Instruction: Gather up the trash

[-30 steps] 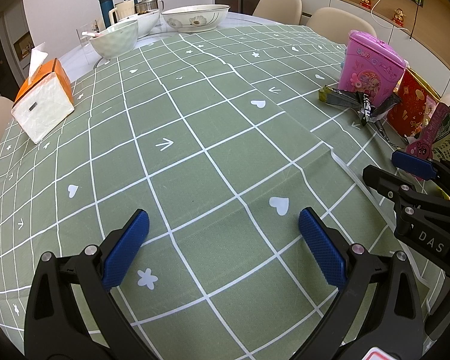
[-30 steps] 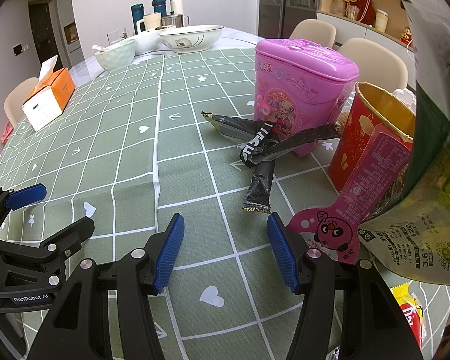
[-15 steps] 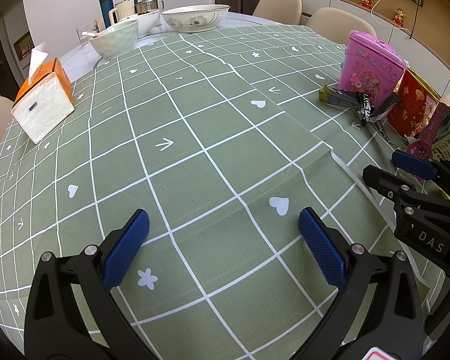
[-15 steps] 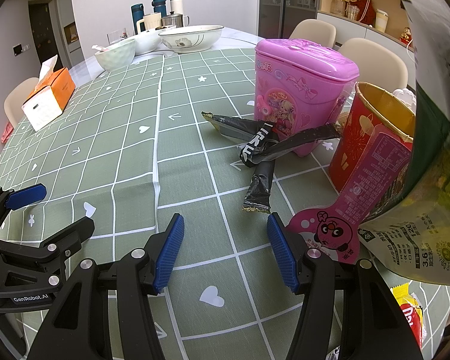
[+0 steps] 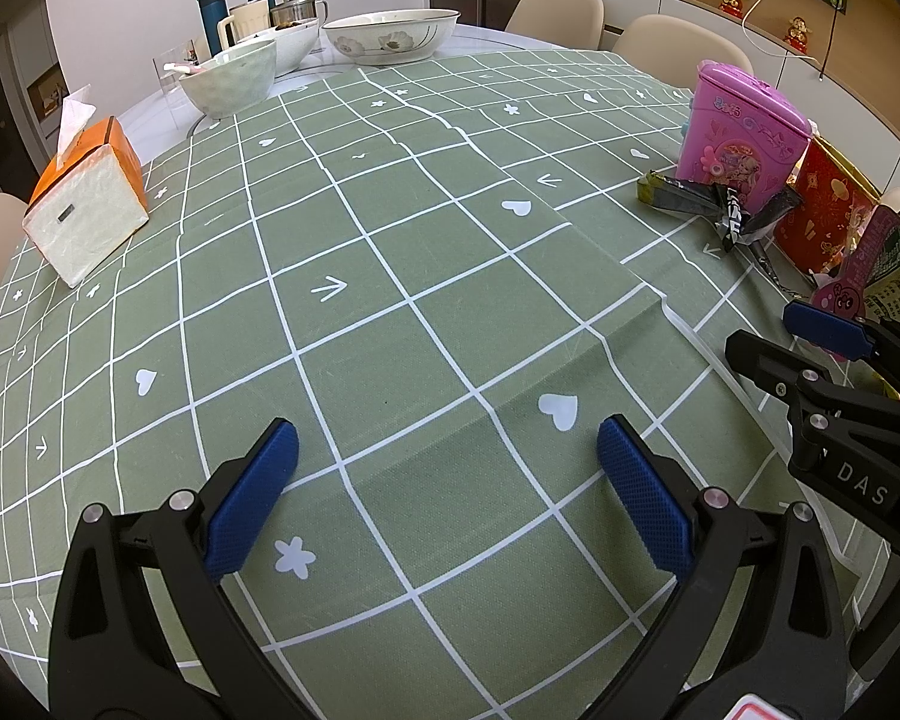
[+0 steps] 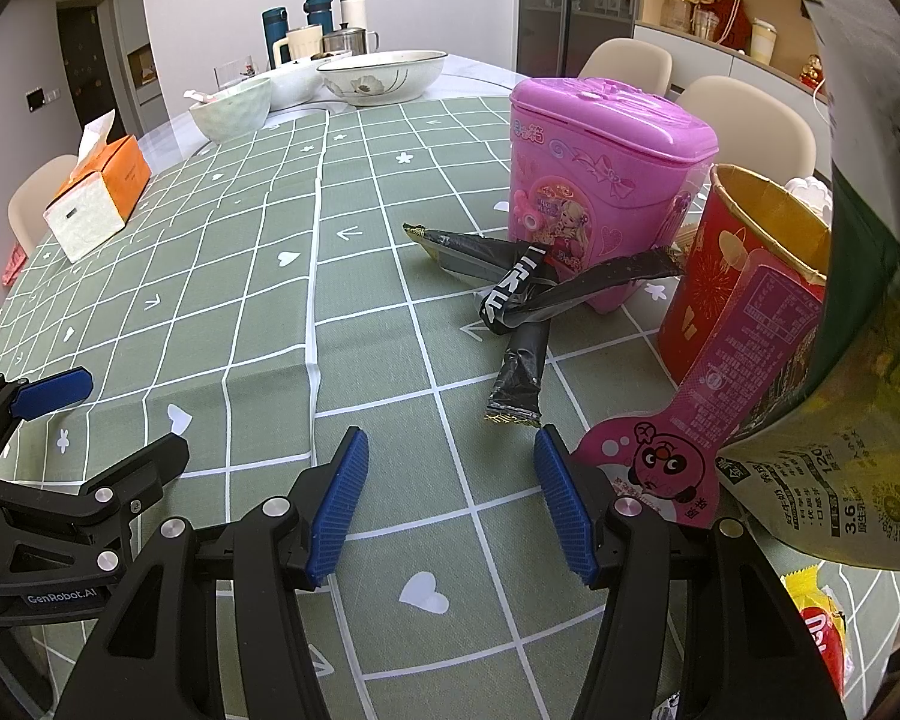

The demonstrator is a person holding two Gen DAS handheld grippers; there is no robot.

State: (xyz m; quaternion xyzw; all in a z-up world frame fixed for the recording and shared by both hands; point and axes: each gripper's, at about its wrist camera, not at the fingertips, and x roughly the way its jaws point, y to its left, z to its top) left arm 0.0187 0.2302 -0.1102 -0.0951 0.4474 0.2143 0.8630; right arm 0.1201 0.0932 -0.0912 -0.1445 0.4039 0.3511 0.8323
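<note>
Black crumpled wrappers [image 6: 519, 294] lie crossed on the green checked tablecloth [image 6: 258, 276], leaning against a small pink lidded bin [image 6: 600, 180]. A pink cartoon wrapper [image 6: 690, 438] rests against a red paper cup [image 6: 744, 276], beside a large green-yellow bag [image 6: 858, 432]. My right gripper [image 6: 450, 504] stands open just short of the nearest black wrapper end, nothing between its blue pads. My left gripper [image 5: 444, 492] is open over bare cloth, left of the right one. The wrappers [image 5: 714, 204] and the bin [image 5: 738, 132] sit far right in the left wrist view.
An orange and white tissue box [image 5: 84, 210] sits at the far left. Bowls [image 5: 390, 36], a jug and flasks [image 5: 258, 6] stand at the table's far edge. A yellow-red packet [image 6: 822, 630] lies at the near right. Chairs ring the far side.
</note>
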